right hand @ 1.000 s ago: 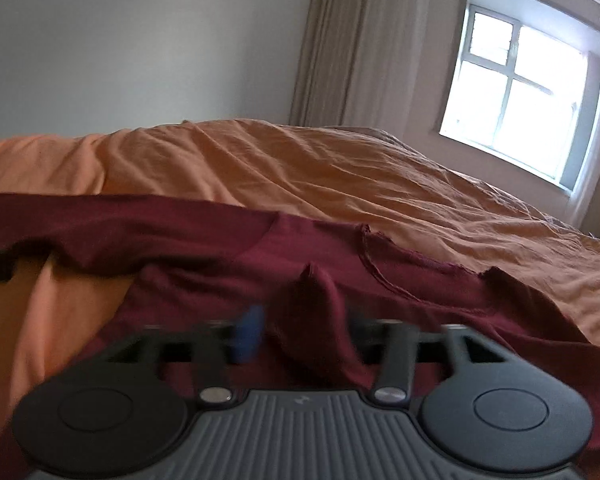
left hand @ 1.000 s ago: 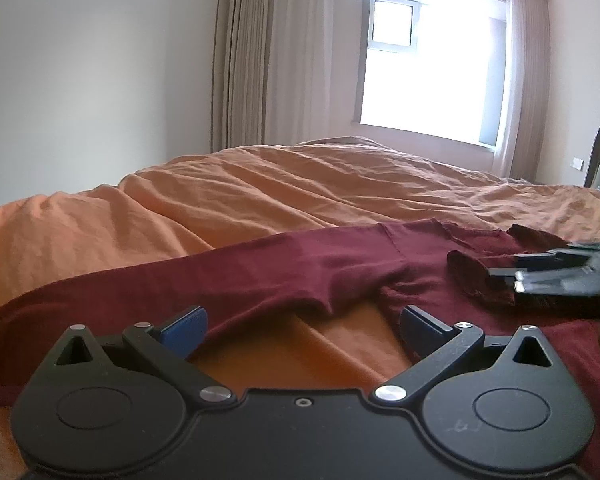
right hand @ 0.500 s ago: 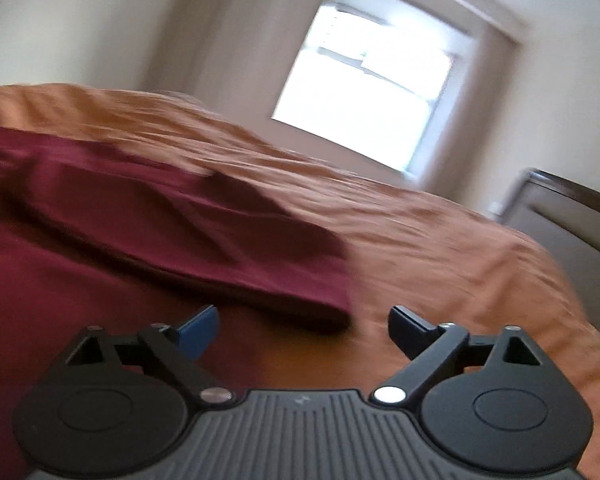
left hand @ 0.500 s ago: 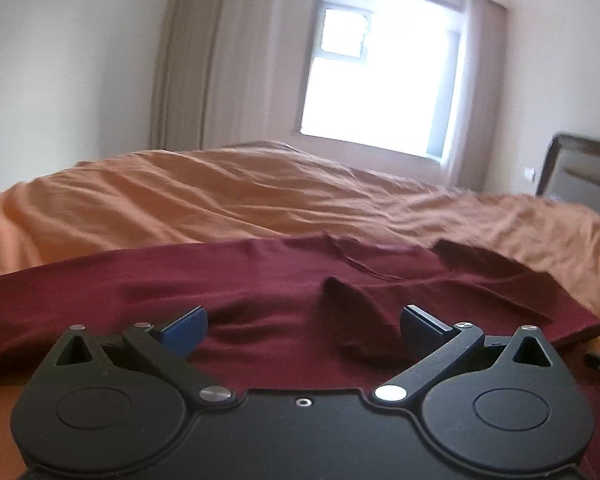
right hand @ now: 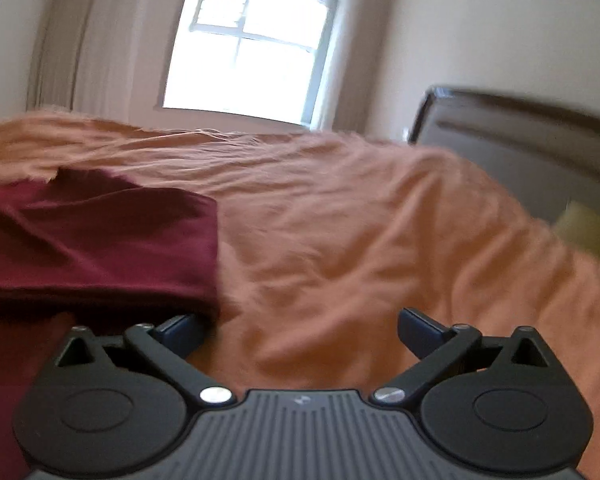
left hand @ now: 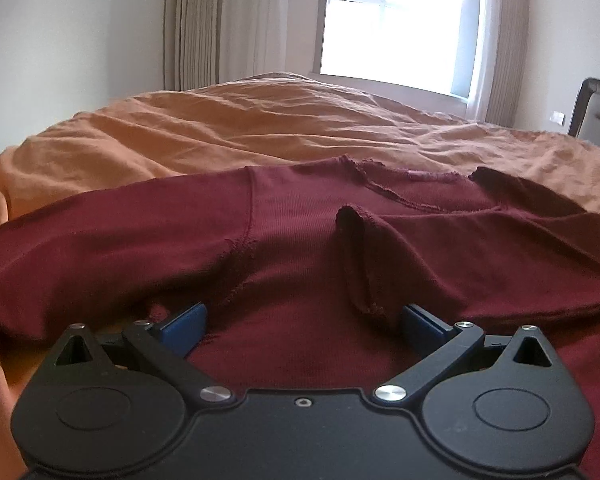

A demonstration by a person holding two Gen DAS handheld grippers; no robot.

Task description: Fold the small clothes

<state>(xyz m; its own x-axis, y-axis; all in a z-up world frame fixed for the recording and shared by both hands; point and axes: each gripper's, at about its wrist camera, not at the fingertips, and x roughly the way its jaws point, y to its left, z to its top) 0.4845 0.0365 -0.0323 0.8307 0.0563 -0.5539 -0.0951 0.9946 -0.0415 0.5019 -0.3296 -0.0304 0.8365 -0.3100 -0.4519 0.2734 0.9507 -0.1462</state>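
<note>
A dark red long-sleeved shirt (left hand: 300,240) lies spread on an orange bed cover (left hand: 260,128), filling the middle and lower part of the left wrist view. Its fabric is finely ribbed, and the neckline sits near the centre top with a rough, raw-looking edge. One sleeve stretches out flat to the left edge of the frame. The other sleeve is folded across the chest, and its cuff end stands up in a small ridge just above the right finger.

The left gripper (left hand: 302,320) has its blue-padded fingers spread wide over the body of the shirt and grips nothing.

In the right wrist view, which is blurred, the folded edge of the shirt (right hand: 100,240) takes the left side of the frame, and the orange cover fills the rest. The right gripper (right hand: 300,328) is also wide apart and empty; its left finger is just beside the shirt's edge.
</note>
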